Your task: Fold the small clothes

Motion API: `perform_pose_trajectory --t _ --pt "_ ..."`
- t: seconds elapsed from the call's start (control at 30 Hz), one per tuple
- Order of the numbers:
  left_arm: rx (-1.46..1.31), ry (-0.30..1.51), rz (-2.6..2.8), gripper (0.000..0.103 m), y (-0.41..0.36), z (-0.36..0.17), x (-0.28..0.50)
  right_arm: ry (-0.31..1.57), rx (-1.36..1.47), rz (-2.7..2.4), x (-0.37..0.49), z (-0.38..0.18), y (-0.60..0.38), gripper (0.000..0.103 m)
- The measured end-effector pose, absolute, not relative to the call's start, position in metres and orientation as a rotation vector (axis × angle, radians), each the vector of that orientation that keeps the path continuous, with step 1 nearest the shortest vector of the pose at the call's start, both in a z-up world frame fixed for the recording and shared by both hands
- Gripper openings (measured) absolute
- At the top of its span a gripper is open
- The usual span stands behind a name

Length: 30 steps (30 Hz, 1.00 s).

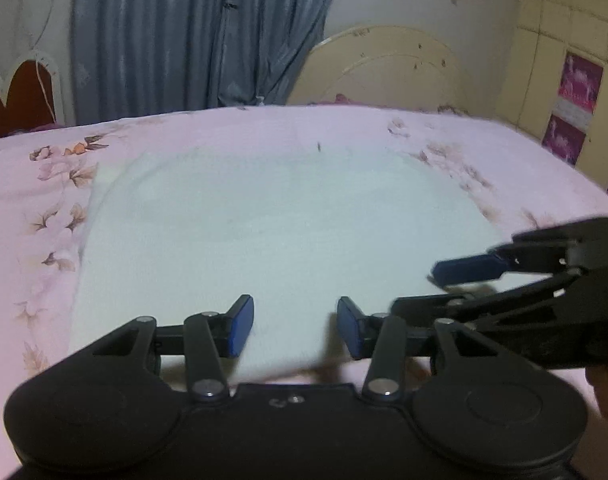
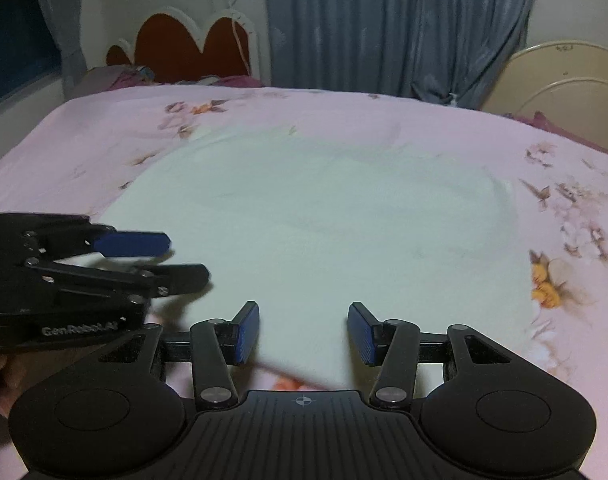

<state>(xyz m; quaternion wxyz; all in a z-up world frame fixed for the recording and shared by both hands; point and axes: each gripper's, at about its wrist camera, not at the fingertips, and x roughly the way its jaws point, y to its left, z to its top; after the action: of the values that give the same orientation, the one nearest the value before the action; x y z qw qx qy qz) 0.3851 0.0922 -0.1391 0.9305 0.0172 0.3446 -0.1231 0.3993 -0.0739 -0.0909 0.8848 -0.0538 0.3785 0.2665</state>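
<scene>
A pale cloth (image 1: 264,232) lies flat on the bed (image 1: 32,216), which has a pink flowered sheet. Both claws hang released over the cloth's near edge, side by side, gripping nothing: left claw (image 1: 295,326), right claw (image 2: 303,332). The left claw's body reads "GenRobot.AI" (image 2: 80,329).

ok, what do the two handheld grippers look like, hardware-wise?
Both match: the left gripper and right gripper are matte black, each with a wide body carrying two round discs, scissor-style link arms with silver pivot screws, and two fingers faced with ribbed blue pads. The left gripper's side carries pale lettering, blurred, apparently "GenRobot.AI". The right one's ribbed top plate bears a small crosshair mark. No cables visible.
</scene>
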Motion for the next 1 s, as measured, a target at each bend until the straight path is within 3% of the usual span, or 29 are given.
perform_pose_trajectory --t 0.17,0.23,0.3,0.57,0.77,1.0 --pt "0.036 0.73 -0.206 0.045 0.103 -0.144 0.381 0.812 -0.141 0.526 0.39 -0.106 -0.076 0.049" --pt "0.028 0.731 -0.176 0.045 0.115 -0.142 0.378 0.81 -0.138 0.478 0.39 -0.105 -0.092 0.033" --pt "0.015 0.731 -0.135 0.044 0.132 -0.142 0.372 0.813 -0.123 0.41 0.391 -0.105 -0.112 0.028" --pt "-0.004 0.734 -0.069 0.043 0.164 -0.136 0.352 0.871 -0.059 0.249 0.395 -0.108 -0.184 0.027" --pt "-0.007 0.724 -0.05 0.042 0.156 -0.133 0.352 0.763 -0.051 0.285 0.385 -0.082 -0.182 0.027" --pt "-0.002 0.749 -0.034 0.044 0.157 -0.138 0.354 0.869 -0.075 0.271 0.394 -0.108 -0.181 0.027"
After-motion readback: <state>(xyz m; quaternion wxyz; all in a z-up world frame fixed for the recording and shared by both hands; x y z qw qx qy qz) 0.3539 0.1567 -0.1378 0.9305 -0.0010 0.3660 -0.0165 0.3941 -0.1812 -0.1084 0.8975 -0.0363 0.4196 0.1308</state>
